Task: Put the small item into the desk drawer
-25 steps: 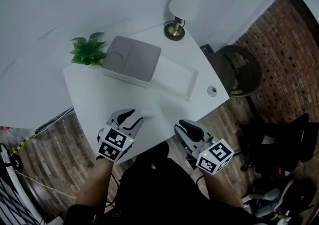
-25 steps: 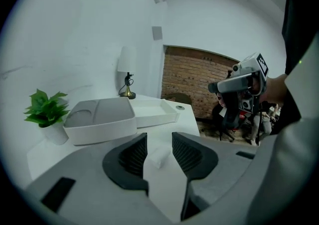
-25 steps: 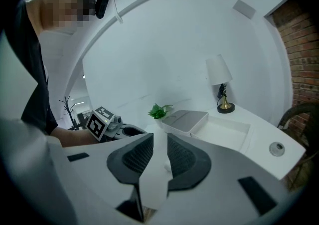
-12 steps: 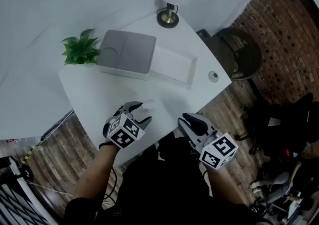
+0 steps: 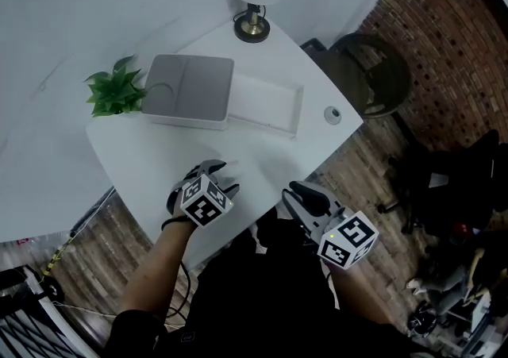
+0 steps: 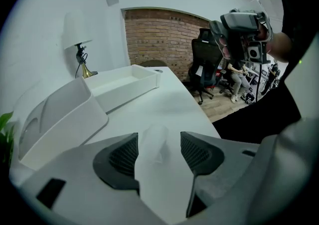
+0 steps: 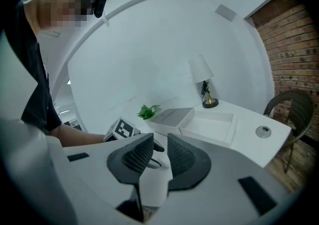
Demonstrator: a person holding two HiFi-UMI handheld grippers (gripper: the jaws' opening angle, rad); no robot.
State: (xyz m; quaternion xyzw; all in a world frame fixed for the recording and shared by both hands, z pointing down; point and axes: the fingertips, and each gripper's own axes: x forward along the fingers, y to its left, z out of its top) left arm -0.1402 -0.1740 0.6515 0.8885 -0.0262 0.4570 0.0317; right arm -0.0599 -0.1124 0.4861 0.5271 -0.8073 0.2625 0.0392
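The left tool (image 5: 221, 176) has just been opening; its jaws stand wide, with the small item (image 6: 155, 143) lying loose between them on the surface (image 5: 151, 148). The open drawer (image 5: 266, 102) sits at its 1 o'clock. The right tool (image 5: 298, 196), narrow and empty, is at 4 o'clock.

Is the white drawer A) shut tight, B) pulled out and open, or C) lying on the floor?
B: the drawer sticks out from the grey-topped box on the desk, its inside showing.
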